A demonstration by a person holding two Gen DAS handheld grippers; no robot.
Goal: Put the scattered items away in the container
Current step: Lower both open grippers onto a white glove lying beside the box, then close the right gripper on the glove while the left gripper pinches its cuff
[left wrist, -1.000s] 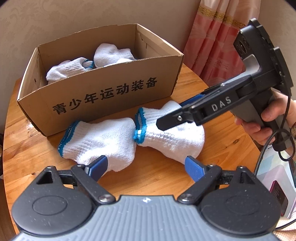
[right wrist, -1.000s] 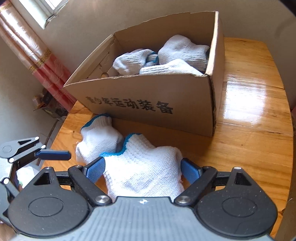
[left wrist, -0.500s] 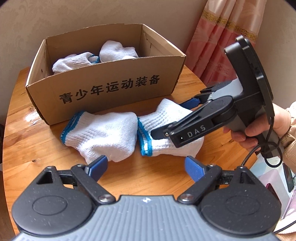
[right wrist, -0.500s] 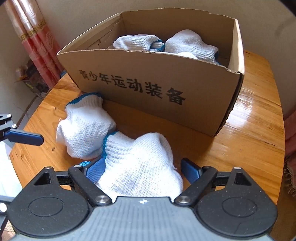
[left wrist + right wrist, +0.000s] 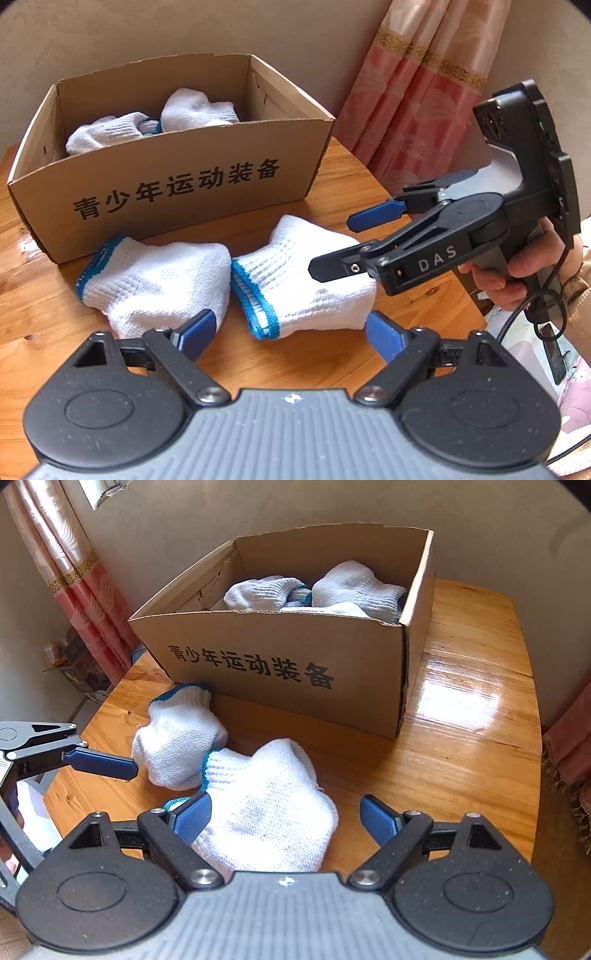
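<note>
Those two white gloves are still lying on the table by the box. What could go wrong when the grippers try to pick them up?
The two gloves lie cuff to cuff: the left glove touches the right glove, so lifting one may drag the other along. The right gripper stands open over the right glove's soft knit and might pinch only a fold, which could slip out before reaching the box. The left gripper is close by, also open, so the two grippers could bump.

Hidden behind the box [image 5: 173,184] front wall: lower parts of the gloves inside [image 5: 314,590]; cut off at nine o'clock in the right wrist view: most of the left gripper [image 5: 110,764]; covered by the right gripper [image 5: 340,243]: part of the near glove [image 5: 295,284].
</note>
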